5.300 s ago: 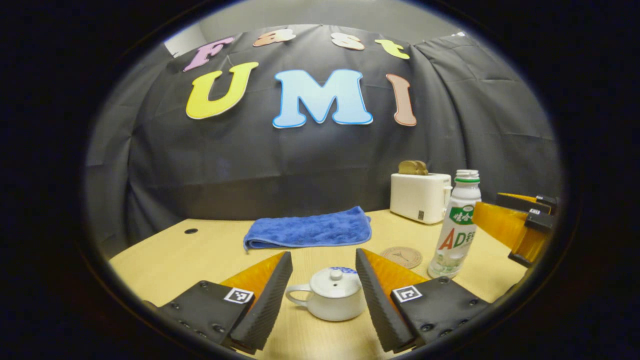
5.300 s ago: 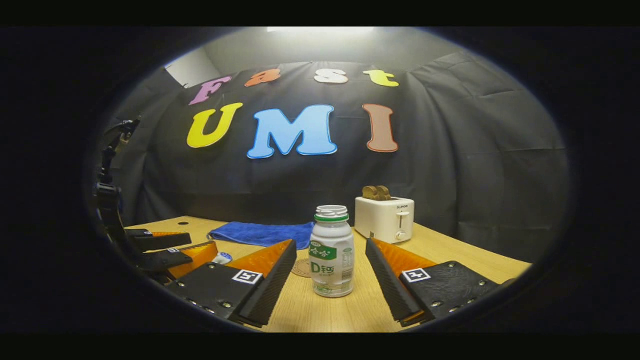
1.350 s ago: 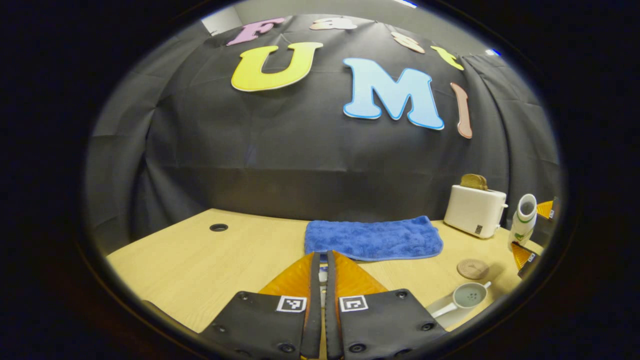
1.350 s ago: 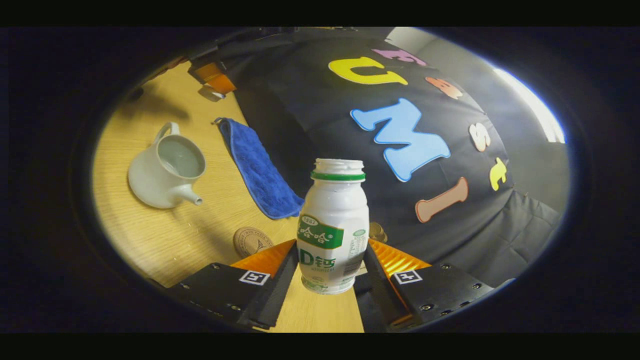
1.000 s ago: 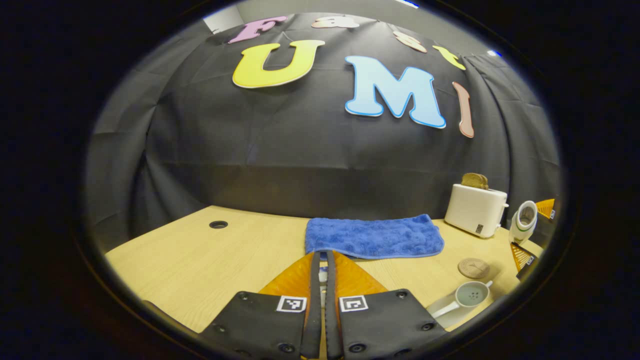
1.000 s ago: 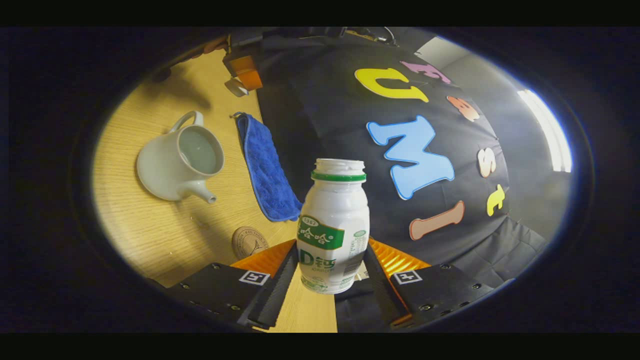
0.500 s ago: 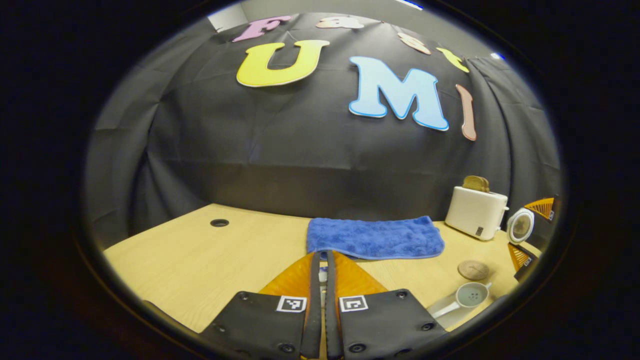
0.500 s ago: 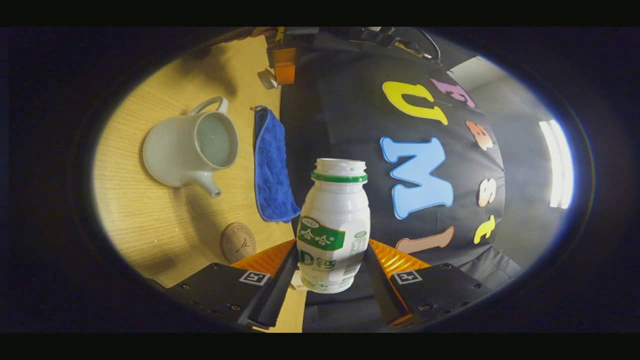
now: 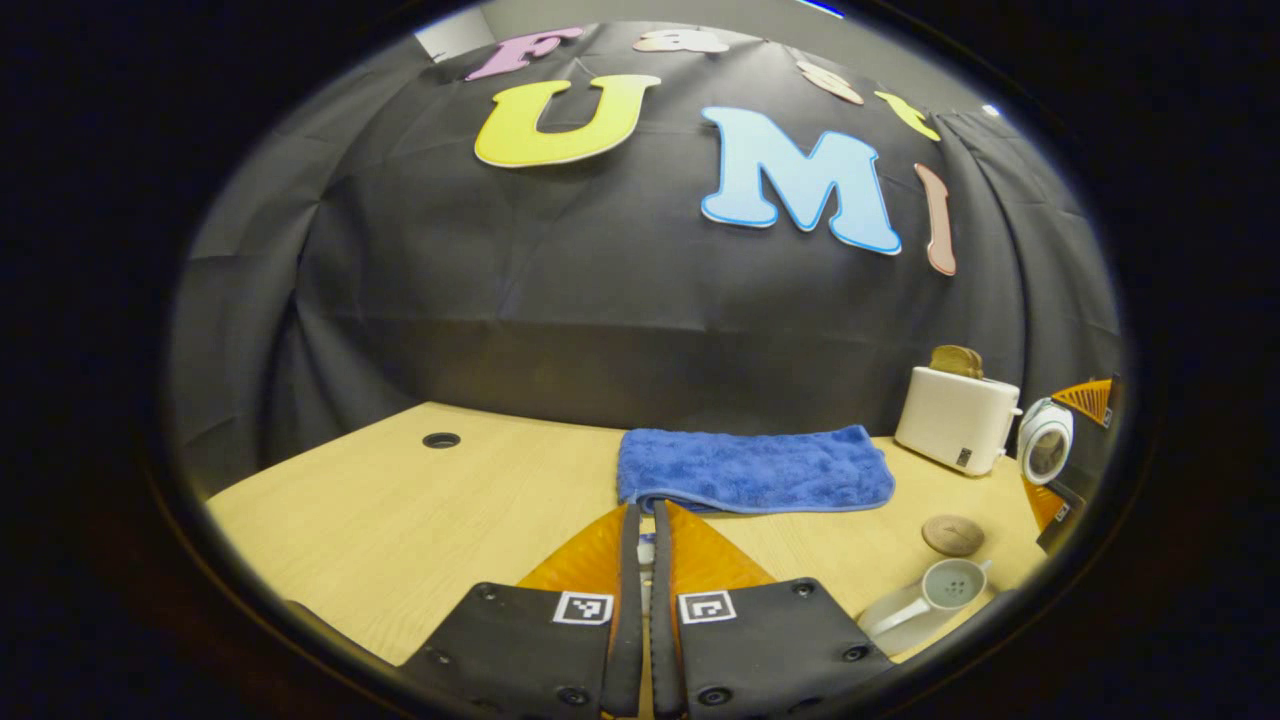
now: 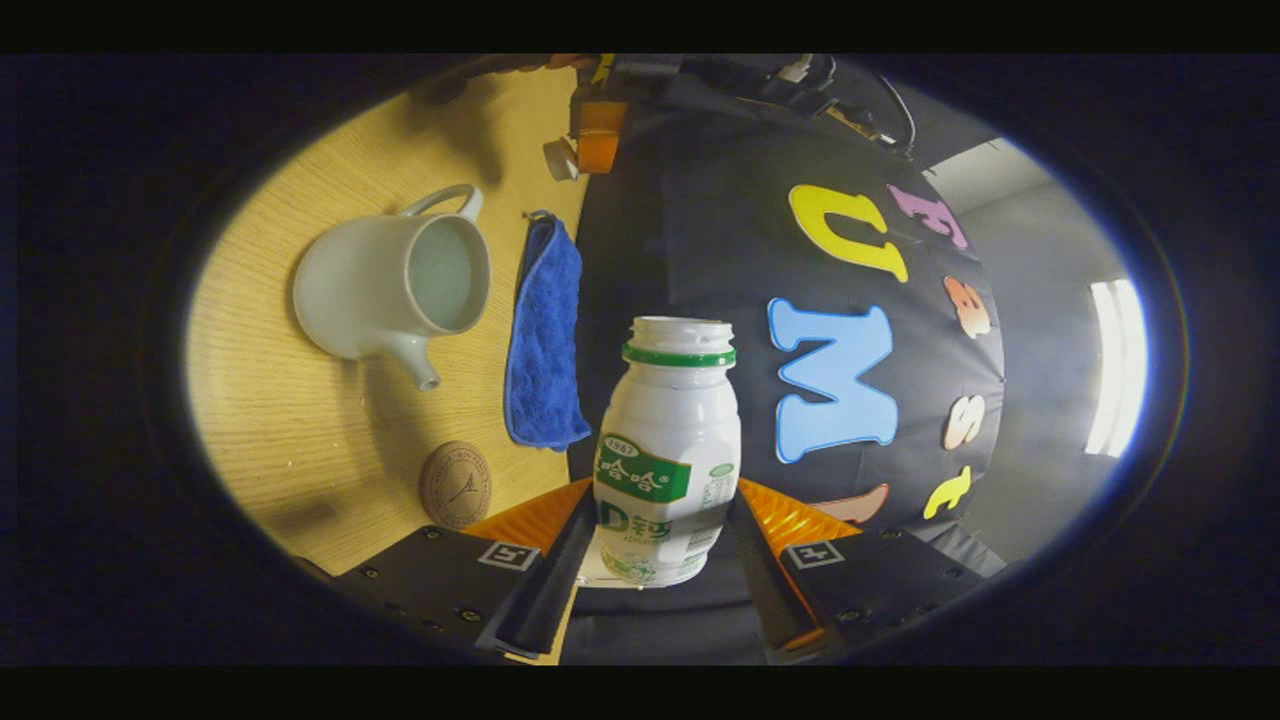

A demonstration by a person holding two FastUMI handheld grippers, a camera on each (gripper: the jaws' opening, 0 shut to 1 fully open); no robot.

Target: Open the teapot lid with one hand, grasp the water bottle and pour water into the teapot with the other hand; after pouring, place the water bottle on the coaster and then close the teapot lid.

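Right gripper (image 10: 655,560) jaws grasp the tipped water bottle (image 10: 665,465) near the open teapot (image 10: 390,285); left gripper (image 9: 642,540) jaws are clenched, seemingly pinching the lid (image 9: 647,549).

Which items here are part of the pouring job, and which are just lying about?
Job: water bottle in the right claw; open teapot; coaster; lid in the left claw.
Lying about: blue towel; toaster holding bread.

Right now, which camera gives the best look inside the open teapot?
The right gripper view: the teapot appears large, its lidless mouth facing the camera. In the left gripper view the teapot is small at the edge, though its opening still shows.
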